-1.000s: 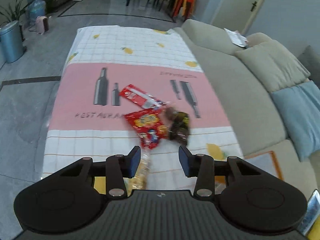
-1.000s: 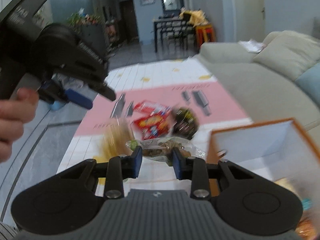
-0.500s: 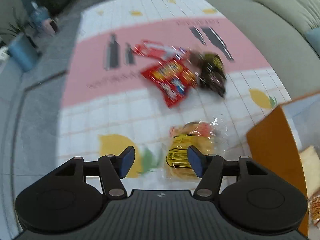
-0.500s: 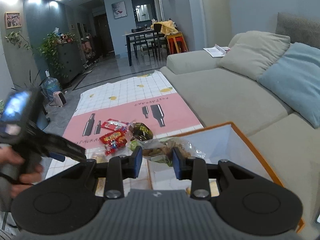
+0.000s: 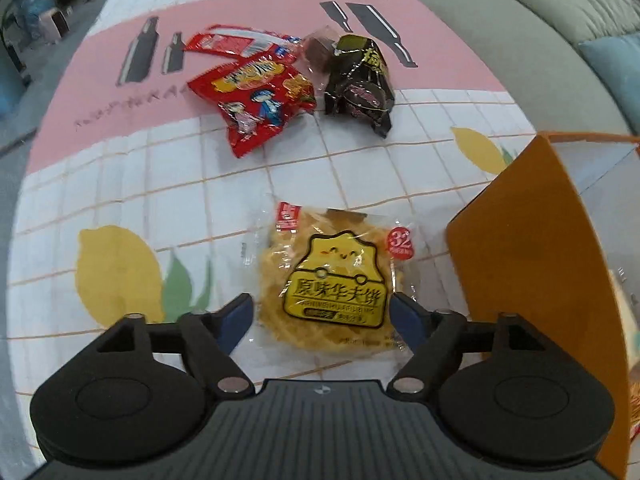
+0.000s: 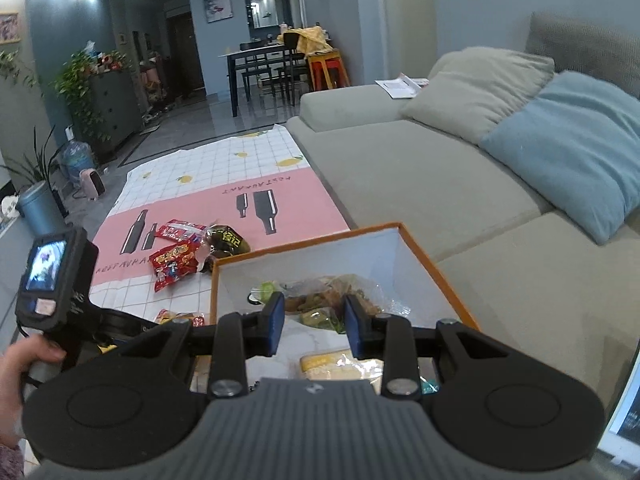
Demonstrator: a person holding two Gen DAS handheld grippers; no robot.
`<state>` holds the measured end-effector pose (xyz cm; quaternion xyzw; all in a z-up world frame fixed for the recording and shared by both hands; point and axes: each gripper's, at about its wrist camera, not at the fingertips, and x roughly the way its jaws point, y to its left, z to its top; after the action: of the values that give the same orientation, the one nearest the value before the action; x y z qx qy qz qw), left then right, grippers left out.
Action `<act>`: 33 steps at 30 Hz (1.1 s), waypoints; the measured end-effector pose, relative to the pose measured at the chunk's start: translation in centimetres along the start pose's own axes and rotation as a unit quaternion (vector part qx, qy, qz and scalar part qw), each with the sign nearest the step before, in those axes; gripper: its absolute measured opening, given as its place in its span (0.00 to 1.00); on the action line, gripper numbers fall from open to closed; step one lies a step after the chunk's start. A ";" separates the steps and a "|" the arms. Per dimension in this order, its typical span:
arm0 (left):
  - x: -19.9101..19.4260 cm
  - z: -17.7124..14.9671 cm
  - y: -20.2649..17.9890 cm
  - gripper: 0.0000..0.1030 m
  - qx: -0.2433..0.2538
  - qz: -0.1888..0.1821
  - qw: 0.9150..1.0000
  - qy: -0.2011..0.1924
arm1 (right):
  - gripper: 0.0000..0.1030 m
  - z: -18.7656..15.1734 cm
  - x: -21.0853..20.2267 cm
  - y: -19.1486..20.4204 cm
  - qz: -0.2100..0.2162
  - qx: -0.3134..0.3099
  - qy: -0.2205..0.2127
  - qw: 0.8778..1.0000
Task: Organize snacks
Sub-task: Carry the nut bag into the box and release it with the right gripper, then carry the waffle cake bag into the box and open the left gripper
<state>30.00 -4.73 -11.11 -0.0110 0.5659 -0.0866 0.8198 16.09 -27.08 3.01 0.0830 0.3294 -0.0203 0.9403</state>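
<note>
Left claw (image 5: 322,318): blue-padded fingers spread wide apart, one on each side of a clear-wrapped yellow waffle packet (image 5: 334,280). The packet lies flat on the patterned cloth (image 5: 120,184), label up, just beside the outer wall of the orange box (image 5: 532,264). Contact between the pads and the wrapper cannot be confirmed; a gap shows on the left side, while the right pad sits at the wrapper's edge.

Farther along the cloth, in a loose cluster: a red cartoon-printed snack bag (image 5: 256,100), a long red-and-white packet (image 5: 240,42) behind and partly under it, a black-and-gold snack bag (image 5: 360,80) to the right, and a small brown wrapped piece (image 5: 318,46) touching the black bag's upper left.

Right claw (image 6: 314,322): fingers close to each other but with a gap between them, positioned above the box's white interior (image 6: 380,256). A clear bag of brownish and green snacks (image 6: 320,296) sits in line with the gap between the pads. Whether the pads clamp the bag or it already rests on the box floor cannot be told. A pale yellow packet (image 6: 340,362) lies on the box floor nearer the camera.

The person's left hand (image 6: 22,368) grips the handle of the left device at the lower left of the right-wrist view. A grey sofa (image 6: 420,168) with a blue cushion (image 6: 568,144) runs alongside the cloth.
</note>
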 end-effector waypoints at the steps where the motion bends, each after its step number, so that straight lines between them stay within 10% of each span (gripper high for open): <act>1: 0.2 0.1 -0.1 0.93 0.001 -0.002 1.000 0.001 | 0.30 -0.1 0.1 -0.1 0.001 0.001 0.002 1.000; 13: 4.0 1.3 -4.2 1.00 0.061 0.062 0.996 -0.010 | 0.30 -0.8 1.1 -1.0 0.008 0.015 0.021 1.000; 16: 3.6 0.5 -4.0 1.00 0.055 0.055 0.996 -0.039 | 0.29 -0.8 1.0 -1.3 0.003 0.015 0.019 1.000; 20: 2.2 -0.3 -3.4 0.91 0.050 0.035 0.996 -0.060 | 0.02 -0.8 1.0 -2.0 0.002 0.019 0.014 1.000; 33: -2.3 -1.1 -1.2 0.88 0.013 -0.019 0.994 -0.105 | 0.00 -0.8 0.9 -4.9 0.004 0.045 0.030 0.999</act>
<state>28.06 -5.46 -9.23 -0.0196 0.4754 -0.1079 0.8729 15.88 -31.76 1.11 0.1271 0.3556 -0.0286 0.9255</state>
